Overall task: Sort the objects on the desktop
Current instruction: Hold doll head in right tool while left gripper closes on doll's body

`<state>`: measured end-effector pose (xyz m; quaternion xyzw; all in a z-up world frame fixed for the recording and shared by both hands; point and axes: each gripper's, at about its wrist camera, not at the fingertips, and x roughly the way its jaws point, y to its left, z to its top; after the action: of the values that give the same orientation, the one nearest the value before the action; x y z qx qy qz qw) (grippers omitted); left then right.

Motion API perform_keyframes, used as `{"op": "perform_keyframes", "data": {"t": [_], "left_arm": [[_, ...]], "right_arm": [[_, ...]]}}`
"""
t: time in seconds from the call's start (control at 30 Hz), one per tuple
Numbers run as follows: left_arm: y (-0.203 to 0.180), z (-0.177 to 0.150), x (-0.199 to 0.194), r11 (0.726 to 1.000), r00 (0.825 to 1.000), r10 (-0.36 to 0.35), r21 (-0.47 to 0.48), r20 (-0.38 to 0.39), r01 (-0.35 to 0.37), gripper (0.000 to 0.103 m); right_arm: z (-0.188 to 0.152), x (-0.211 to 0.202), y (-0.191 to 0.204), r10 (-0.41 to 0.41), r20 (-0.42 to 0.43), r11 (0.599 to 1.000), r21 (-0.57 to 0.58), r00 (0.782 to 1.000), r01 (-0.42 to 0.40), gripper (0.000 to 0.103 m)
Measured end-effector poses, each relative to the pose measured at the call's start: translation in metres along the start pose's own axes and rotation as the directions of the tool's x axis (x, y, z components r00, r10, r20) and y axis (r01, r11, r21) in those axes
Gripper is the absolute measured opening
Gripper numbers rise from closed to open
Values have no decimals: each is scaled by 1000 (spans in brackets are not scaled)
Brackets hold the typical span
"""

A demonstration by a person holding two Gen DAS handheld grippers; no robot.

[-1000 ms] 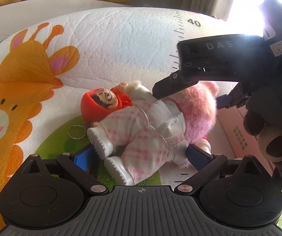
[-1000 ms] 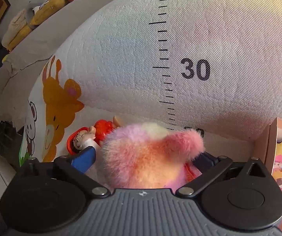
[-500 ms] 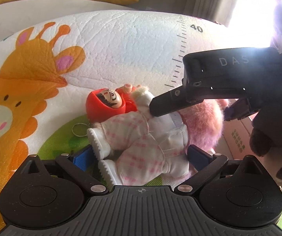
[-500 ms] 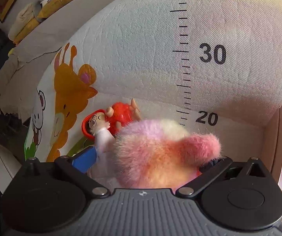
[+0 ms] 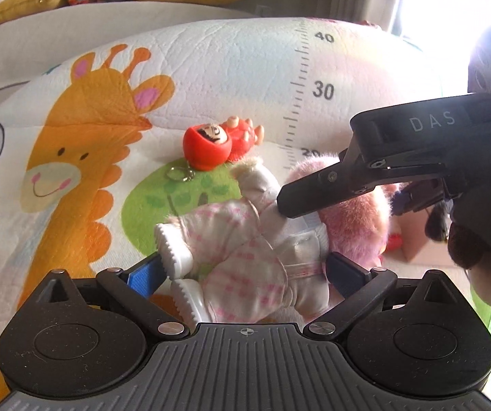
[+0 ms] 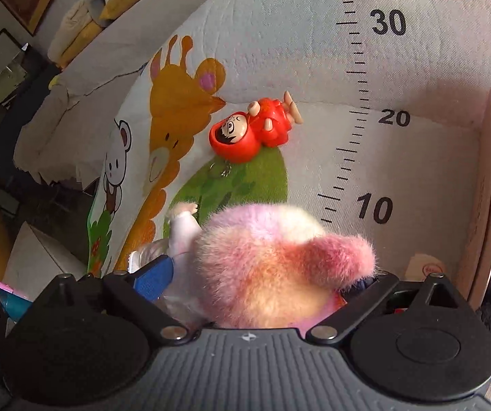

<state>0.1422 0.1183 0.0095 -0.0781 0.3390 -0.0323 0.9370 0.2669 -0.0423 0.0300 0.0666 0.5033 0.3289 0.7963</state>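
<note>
Gripping the plush doll [image 5: 245, 260] from both ends, the two claws hold it above the play mat [image 5: 211, 78]. The left gripper [image 5: 242, 270] has its blue-padded fingers [image 5: 142, 274] pressed against the doll's white shoes and checked pink trousers. The right gripper [image 6: 262, 277] is clenched on the doll's fuzzy pink head, which fills the near middle of the right wrist view; from the left wrist view its black body shows the letters "DAS". Farther off on the mat lies a red figurine [image 5: 218, 140] with a metal key ring [image 5: 180, 173], well apart from both claws. A printed ruler on the mat reads 10, 20, 30 and 40. A cardboard box [image 6: 485, 188] stands at the right.
</note>
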Motion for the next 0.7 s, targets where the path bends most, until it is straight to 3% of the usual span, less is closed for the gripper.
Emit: {"op": "perform_keyframes", "data": {"t": [0.13,0.43,0.6,0.7], "left_arm": [[-3,-2,-2,1000,1000,6,13,-8,-6,101],[0,-5,0,1000,1000,-8,10,-6,8,101],[12,-13,-30,999,998,-24,28,57,22,101],[20,-17,-39,999,997,-47,18,55,46,101]], "right_arm": [[-6,-7,-4,18,18,1000,3,1000,-18,98],[-18,-10,2,6,18,992,-122,1000,-4,103],[-20,-18,3,8,49,990,-143,999,-1,103],[-21,-21,4,-7,75,986,-167,997,19,103]]}}
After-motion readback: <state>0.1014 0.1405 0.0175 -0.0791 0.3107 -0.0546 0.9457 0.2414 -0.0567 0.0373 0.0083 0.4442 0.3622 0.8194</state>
